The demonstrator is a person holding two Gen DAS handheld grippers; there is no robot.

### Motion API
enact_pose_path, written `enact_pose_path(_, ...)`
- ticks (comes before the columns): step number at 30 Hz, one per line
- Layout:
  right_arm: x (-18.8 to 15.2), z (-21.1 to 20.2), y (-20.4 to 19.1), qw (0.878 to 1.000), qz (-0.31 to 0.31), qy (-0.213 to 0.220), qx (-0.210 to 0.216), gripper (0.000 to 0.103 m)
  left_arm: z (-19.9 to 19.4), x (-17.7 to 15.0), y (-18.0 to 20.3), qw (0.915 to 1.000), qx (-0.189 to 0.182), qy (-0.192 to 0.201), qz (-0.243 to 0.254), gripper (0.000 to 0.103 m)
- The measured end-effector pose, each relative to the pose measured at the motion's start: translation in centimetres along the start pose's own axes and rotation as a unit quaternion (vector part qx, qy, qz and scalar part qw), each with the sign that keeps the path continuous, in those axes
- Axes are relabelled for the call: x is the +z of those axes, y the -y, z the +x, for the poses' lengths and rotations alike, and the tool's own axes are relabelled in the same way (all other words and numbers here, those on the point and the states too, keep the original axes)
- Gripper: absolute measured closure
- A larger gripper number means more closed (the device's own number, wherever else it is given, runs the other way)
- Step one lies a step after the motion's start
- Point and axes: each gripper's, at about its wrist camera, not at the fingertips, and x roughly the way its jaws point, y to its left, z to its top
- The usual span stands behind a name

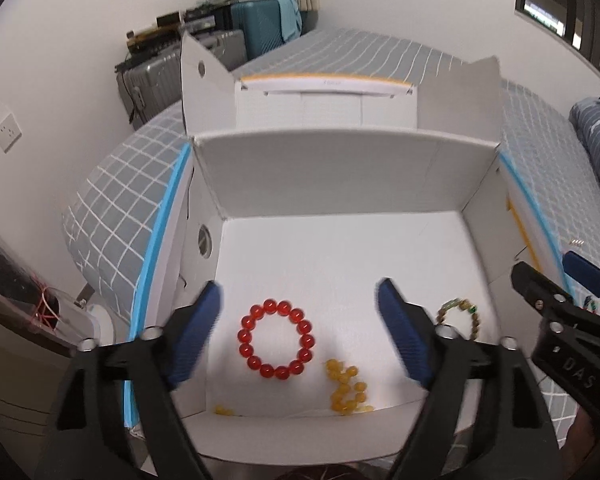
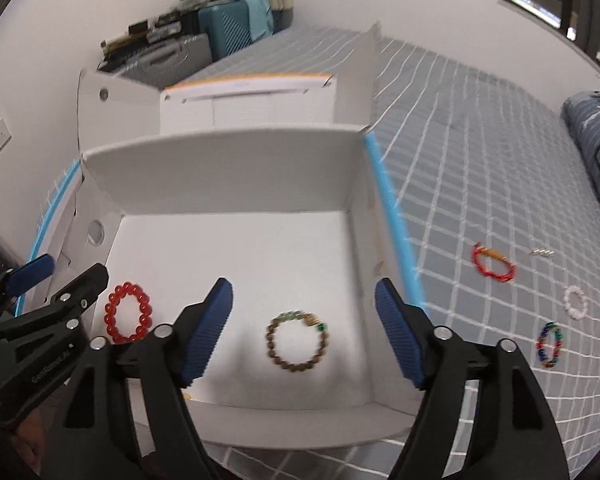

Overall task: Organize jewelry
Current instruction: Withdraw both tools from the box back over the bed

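An open white cardboard box (image 1: pixel 324 176) (image 2: pixel 236 168) sits on a grey checked bedspread. On its floor lie a red bead bracelet (image 1: pixel 277 345) (image 2: pixel 129 313), a heap of yellow beads (image 1: pixel 347 392) and a brown bead bracelet with a green stone (image 1: pixel 462 316) (image 2: pixel 297 340). My left gripper (image 1: pixel 300 316) hangs open above the red bracelet, holding nothing. Over the brown bracelet my right gripper (image 2: pixel 304 316) is open too and empty. Each gripper shows at the edge of the other's view.
On the bedspread right of the box lie a red cord bracelet (image 2: pixel 493 264), a white bead bracelet (image 2: pixel 575 301), a multicoloured bracelet (image 2: pixel 550 345) and small silver pieces (image 2: pixel 542 253). A rolled quilt (image 2: pixel 596 140) lies at far right. Suitcases (image 1: pixel 220 48) stand by the wall.
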Motion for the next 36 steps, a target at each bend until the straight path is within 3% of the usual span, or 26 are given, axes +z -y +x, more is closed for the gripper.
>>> enact_pose_path(5,0.0,-2.3,3.2,0.999,0.021,0.028,-0.017,0.016,-2.1,0.8,2.0,0.9995,-0.007,0.027,0.011,0.009)
enact_pose_path(10,-0.3,-3.7,6.7,0.998,0.034,0.037,-0.041,0.008,-3.6,1.0,5.4,0.9983,-0.021,0.038,0.037,0.007)
enact_pose_path(22,-2.6,-7.0,17.0,0.991,0.083,0.042,-0.093,0.008,-5.5,0.9,15.8,0.9922,-0.062,0.052,0.095,0.006)
enact_pose_path(36,-6.4,-8.5,26.0,0.983,0.132,0.032,-0.127,0.008,-6.1,-0.2,24.6,0.9839,-0.109,0.049,0.133,0.006)
